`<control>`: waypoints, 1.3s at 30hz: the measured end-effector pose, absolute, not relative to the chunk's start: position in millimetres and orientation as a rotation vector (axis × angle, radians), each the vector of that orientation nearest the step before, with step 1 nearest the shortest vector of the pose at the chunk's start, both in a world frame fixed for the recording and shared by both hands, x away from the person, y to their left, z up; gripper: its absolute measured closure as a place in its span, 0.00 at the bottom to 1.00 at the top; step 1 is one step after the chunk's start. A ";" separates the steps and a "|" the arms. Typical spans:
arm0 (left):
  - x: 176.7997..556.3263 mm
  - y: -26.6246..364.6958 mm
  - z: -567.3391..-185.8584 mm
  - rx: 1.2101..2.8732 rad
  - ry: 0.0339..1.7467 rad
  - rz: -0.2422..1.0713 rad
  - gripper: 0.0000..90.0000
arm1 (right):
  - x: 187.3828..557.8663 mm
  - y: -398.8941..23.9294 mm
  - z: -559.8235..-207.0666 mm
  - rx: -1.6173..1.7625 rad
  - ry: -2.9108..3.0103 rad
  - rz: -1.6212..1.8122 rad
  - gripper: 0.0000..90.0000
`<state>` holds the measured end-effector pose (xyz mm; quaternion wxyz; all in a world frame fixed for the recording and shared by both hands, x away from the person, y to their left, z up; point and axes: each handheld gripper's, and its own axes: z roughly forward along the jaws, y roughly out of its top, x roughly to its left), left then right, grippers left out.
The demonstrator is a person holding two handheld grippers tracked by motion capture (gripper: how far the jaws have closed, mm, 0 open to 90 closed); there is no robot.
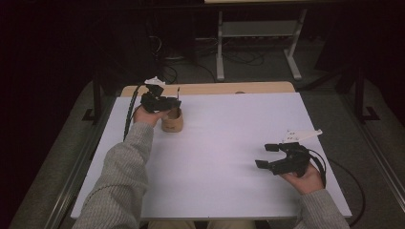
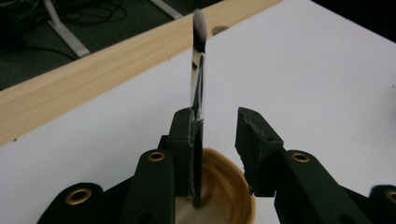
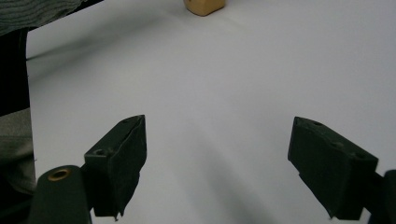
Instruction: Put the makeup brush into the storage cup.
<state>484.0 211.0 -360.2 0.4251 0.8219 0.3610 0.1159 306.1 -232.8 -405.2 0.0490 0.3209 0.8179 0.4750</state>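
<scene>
High view: the left tongs (image 1: 173, 106) stand over the cup (image 1: 172, 121) near the bench's (image 1: 229, 143) far left corner.

Left gripper view: the brush (image 2: 198, 70) stands upright in the cup, leaning on one pad, jaws parted.

Right gripper view: the right tongs (image 3: 219, 168) gape wide, empty, well apart.

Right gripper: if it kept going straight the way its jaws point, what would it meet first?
Probably nothing close by. Ahead of the right gripper lies bare white table; the tan cup stands far off, slightly left of its line.

No legible text, label, brand, number or sign is appearing on any surface in the high view or either gripper view.
</scene>
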 end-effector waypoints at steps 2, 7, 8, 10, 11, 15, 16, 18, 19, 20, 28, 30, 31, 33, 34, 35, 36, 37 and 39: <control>482.0 212.0 -359.1 2.041 0.901 0.287 0.74 | 306.3 -233.3 -405.1 0.982 2.487 1.442 0.20; 477.5 214.4 -357.9 2.049 0.904 0.295 0.74 | 306.8 -234.0 -405.5 0.994 2.480 1.426 0.20; 476.0 215.0 -358.3 2.050 0.907 0.296 0.74 | 306.8 -234.1 -405.6 0.995 2.480 1.421 0.19; 472.5 216.1 -359.4 2.047 0.905 0.292 0.74 | 306.2 -234.0 -405.8 0.993 2.478 1.403 0.19; 470.7 216.6 -359.4 2.048 0.903 0.290 0.74 | 305.7 -234.1 -405.8 0.993 2.475 1.397 0.19; 463.6 218.3 -356.8 2.036 0.893 0.288 0.74 | 303.9 -235.5 -404.8 0.995 2.459 1.382 0.19; 462.5 218.6 -356.1 2.034 0.891 0.289 0.73 | 303.5 -236.1 -404.7 1.001 2.453 1.375 0.18; 459.7 219.2 -354.1 2.037 0.884 0.285 0.73 | 303.1 -237.4 -404.9 1.007 2.446 1.371 0.18; 458.2 219.3 -353.2 2.036 0.878 0.287 0.73 | 302.8 -238.3 -404.8 1.010 2.442 1.372 0.18; 456.5 219.5 -352.3 2.033 0.878 0.284 0.73 | 302.4 -239.1 -404.6 1.014 2.437 1.373 0.18; 450.0 223.6 -354.3 2.044 0.878 0.267 0.71 | 302.8 -242.9 -405.1 1.035 2.408 1.357 0.18; 447.5 223.8 -354.6 2.038 0.877 0.266 0.71 | 302.7 -242.5 -405.6 1.035 2.408 1.348 0.18; 446.4 224.0 -354.3 2.039 0.873 0.263 0.71 | 302.5 -242.4 -405.7 1.037 2.410 1.339 0.18; 443.2 223.4 -352.6 2.047 0.863 0.266 0.71 | 301.8 -242.3 -405.8 1.041 2.405 1.338 0.18; 441.5 223.3 -351.4 2.046 0.861 0.266 0.71 | 301.4 -242.4 -405.7 1.040 2.402 1.332 0.18; 440.4 223.3 -350.5 2.049 0.857 0.266 0.71 | 301.2 -242.3 -405.5 1.041 2.398 1.329 0.18; 438.9 223.2 -349.0 2.054 0.854 0.270 0.70 | 300.8 -242.3 -405.1 1.044 2.395 1.330 0.18; 437.4 223.3 -347.5 2.053 0.849 0.271 0.70 | 300.6 -242.5 -404.8 1.043 2.393 1.332 0.18; 434.0 223.5 -343.9 2.055 0.836 0.273 0.69 | 300.3 -242.7 -404.4 1.045 2.388 1.329 0.18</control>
